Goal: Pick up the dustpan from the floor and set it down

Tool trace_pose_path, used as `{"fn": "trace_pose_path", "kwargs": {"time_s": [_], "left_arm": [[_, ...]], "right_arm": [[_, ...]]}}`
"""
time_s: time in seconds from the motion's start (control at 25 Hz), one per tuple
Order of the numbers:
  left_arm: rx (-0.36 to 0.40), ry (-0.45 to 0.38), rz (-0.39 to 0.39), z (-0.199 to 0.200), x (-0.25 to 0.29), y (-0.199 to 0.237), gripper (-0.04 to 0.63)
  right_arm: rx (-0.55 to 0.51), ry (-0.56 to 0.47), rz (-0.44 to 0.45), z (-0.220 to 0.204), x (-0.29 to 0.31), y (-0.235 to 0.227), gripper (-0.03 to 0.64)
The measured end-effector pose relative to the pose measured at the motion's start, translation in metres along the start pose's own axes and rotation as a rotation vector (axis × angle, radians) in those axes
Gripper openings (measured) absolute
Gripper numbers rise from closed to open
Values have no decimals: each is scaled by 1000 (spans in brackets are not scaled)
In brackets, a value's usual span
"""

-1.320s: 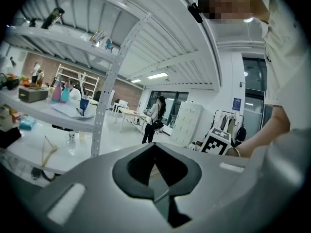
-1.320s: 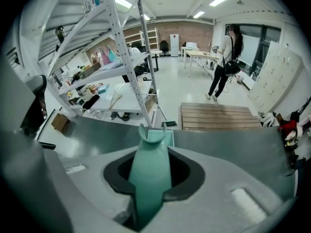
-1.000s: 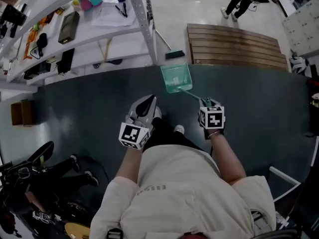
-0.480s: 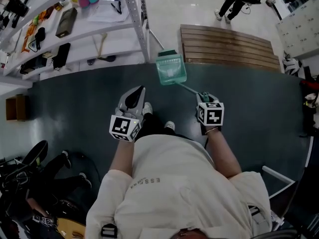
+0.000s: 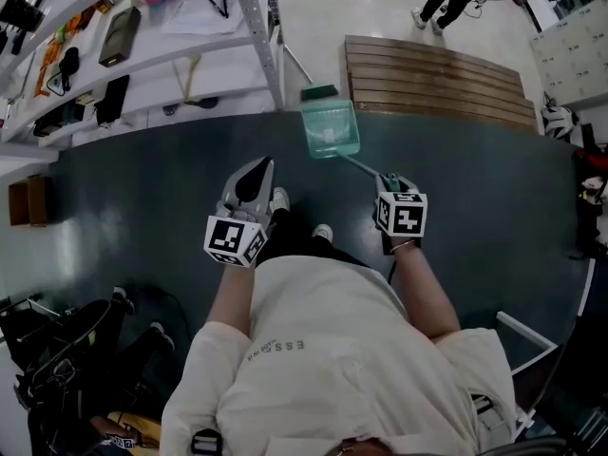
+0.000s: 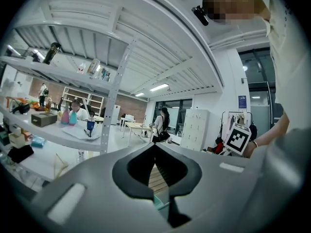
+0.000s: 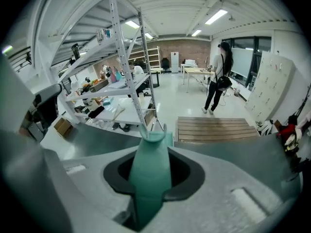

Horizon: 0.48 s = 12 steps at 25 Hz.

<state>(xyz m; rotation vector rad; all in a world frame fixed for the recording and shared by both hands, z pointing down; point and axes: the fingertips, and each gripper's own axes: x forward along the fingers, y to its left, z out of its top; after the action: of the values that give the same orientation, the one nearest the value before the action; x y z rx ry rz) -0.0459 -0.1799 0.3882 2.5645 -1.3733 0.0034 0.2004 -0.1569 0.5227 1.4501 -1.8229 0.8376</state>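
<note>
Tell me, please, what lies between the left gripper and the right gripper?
In the head view, the person's shoes and dark trouser legs, on the dark floor, lie between the left gripper and the right gripper.

The dustpan [image 5: 331, 128] is teal, the floor [image 5: 142, 179] dark grey, the shelving [image 5: 268, 41] white.

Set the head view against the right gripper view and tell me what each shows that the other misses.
Head view only: the dustpan's whole tray, the left gripper, the person's pale shirt. Right gripper view only: up close, the right gripper shut on the dustpan's green handle, and the ceiling lights. Both: the wooden platform and the white shelves.
</note>
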Motion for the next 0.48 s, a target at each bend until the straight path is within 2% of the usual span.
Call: {"fn": "trace_pose_path", "kwargs": {"time_s": [0.28, 0.48], "left_arm": [[13, 44, -18, -21, 28, 30, 9], [-41, 57, 6, -34, 54, 75, 9]], "right_arm": [[43, 68, -17, 8, 57, 6, 74], [47, 126, -33, 18, 111, 21, 74]]}}
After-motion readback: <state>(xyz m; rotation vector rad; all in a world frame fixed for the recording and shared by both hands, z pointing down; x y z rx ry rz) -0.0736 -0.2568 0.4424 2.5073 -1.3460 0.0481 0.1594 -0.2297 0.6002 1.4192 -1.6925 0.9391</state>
